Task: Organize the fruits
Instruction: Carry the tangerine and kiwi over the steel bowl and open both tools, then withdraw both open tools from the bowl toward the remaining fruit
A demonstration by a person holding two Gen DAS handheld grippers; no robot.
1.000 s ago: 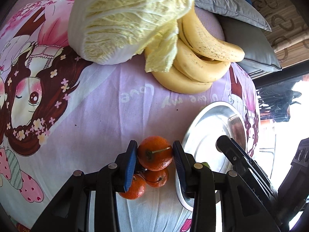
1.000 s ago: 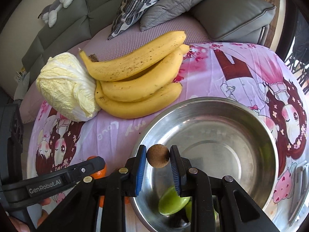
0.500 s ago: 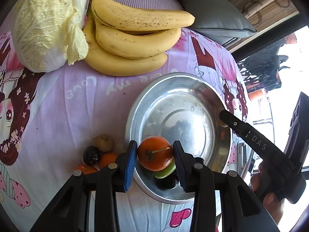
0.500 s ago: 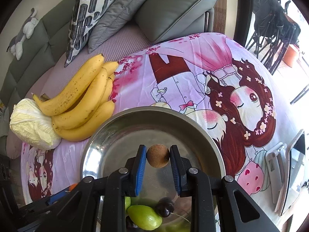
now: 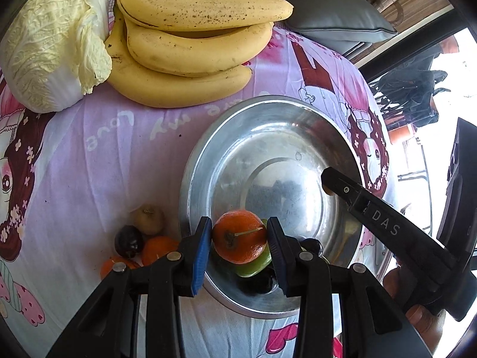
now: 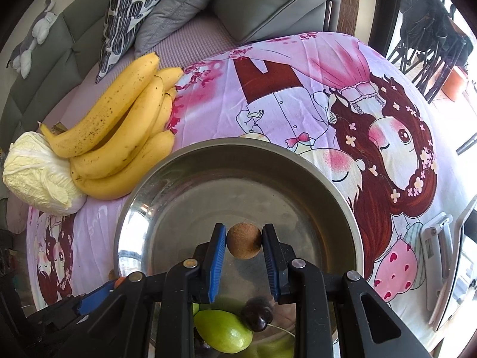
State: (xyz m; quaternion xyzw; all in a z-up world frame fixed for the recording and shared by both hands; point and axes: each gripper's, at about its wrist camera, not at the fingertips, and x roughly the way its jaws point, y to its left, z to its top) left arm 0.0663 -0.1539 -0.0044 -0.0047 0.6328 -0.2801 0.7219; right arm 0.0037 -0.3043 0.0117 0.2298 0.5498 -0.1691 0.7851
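While both hands carry fruit: each load has swung from beside the pile to above the steel bowl (image 5: 190, 179).
Left gripper (image 5: 240, 246): clamped on a stemmed mandarin (image 5: 238, 237), now over the bowl's near edge instead of over the cloth.
Right gripper (image 6: 244, 246): pinching a small brown round fruit (image 6: 244, 240) above the bowl's floor.
Already inside: a green fruit (image 6: 223, 331) and a dark cherry (image 6: 257, 317).
Left outside: two mandarins (image 5: 156, 249), a dark fruit (image 5: 128, 241), a brown one (image 5: 148, 219).
Meaning: transport looks finished; release comes next.
Untouched: bananas (image 5: 190, 50), napa cabbage (image 5: 50, 50).
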